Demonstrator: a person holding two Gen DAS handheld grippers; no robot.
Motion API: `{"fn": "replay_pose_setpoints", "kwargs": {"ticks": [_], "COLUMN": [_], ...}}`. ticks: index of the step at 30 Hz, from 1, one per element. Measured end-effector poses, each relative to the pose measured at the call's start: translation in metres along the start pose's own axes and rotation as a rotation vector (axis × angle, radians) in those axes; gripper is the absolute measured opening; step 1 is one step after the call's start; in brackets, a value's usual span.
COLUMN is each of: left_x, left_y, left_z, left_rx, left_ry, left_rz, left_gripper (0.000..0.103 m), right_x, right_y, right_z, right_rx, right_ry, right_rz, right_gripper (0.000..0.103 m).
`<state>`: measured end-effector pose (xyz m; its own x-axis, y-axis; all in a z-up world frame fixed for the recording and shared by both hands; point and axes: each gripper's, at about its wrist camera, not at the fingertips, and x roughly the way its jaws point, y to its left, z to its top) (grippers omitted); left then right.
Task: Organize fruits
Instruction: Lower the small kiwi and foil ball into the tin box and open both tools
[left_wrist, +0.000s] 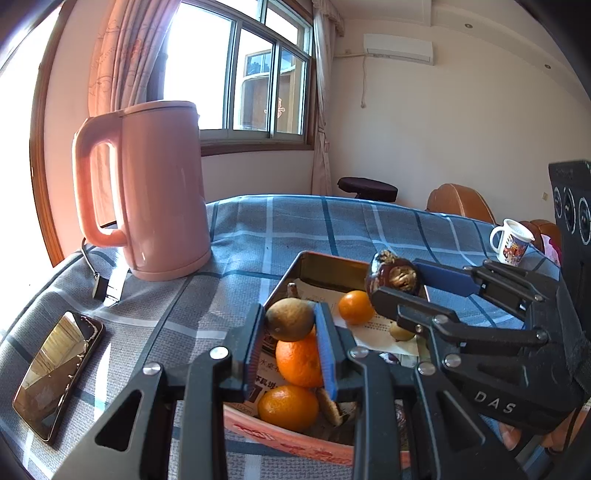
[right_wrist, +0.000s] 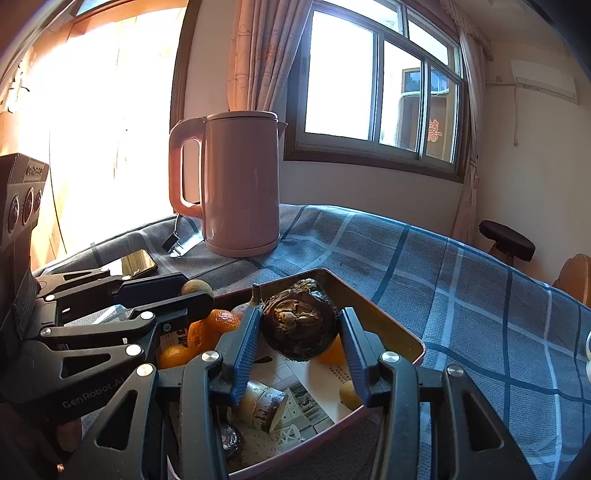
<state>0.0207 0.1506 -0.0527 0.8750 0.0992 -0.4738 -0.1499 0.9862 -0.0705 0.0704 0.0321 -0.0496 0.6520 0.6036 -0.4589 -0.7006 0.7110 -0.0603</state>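
Both grippers are mid-carry over the tin: left gripper clamped tight on a kiwi, right gripper pinching a dark wrinkly fruit, so next I'd guess each gets lowered into its own spot in the tin and let go.

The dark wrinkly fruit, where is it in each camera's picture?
Left wrist view: the dark wrinkly fruit sits right of centre, pinched in the right gripper above the tin tray.
Right wrist view: it fills the centre, between the blue fingers.
Shared landmark: the pink kettle, on the table beyond the tray in both.
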Motion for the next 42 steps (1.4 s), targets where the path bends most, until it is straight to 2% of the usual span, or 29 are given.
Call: {"fn": "replay_pose_setpoints", "kwargs": {"ticks": [14, 26, 32, 34, 36, 39, 42], "left_x": [0.003, 0.007, 0.008, 0.008, 0.007, 0.001, -0.005], "left_y": [0.002, -0.001, -0.005, -0.003, -0.004, -0.006, -0.007], "left_z": [0.0, -0.001, -0.001, -0.001, 0.0, -0.001, -0.001], "left_rx": [0.005, 0.029, 0.046, 0.041, 0.04, 0.036, 0.027], "left_ry": [0.017, 0.039, 0.043, 0.042, 0.036, 0.004, -0.026], "left_rz": [0.003, 0.003, 0.023, 0.022, 0.024, 0.027, 0.029], "left_gripper": [0.03, 0.032, 0.044, 0.046, 0.059, 0.072, 0.076], "right_x": [0.015, 0.024, 0.029, 0.027, 0.025, 0.018, 0.01], "right_y": [0.005, 0.008, 0.007, 0.007, 0.007, 0.007, 0.009], "right_z": [-0.008, -0.013, -0.017, -0.017, -0.017, -0.017, -0.018], "right_rx": [-0.003, -0.015, -0.01, -0.013, -0.011, -0.012, -0.019], "right_ry": [0.062, 0.145, 0.186, 0.183, 0.174, 0.149, 0.122], "right_rz": [0.01, 0.051, 0.058, 0.051, 0.046, 0.043, 0.014], "right_gripper": [0.046, 0.046, 0.047, 0.051, 0.057, 0.062, 0.068]}}
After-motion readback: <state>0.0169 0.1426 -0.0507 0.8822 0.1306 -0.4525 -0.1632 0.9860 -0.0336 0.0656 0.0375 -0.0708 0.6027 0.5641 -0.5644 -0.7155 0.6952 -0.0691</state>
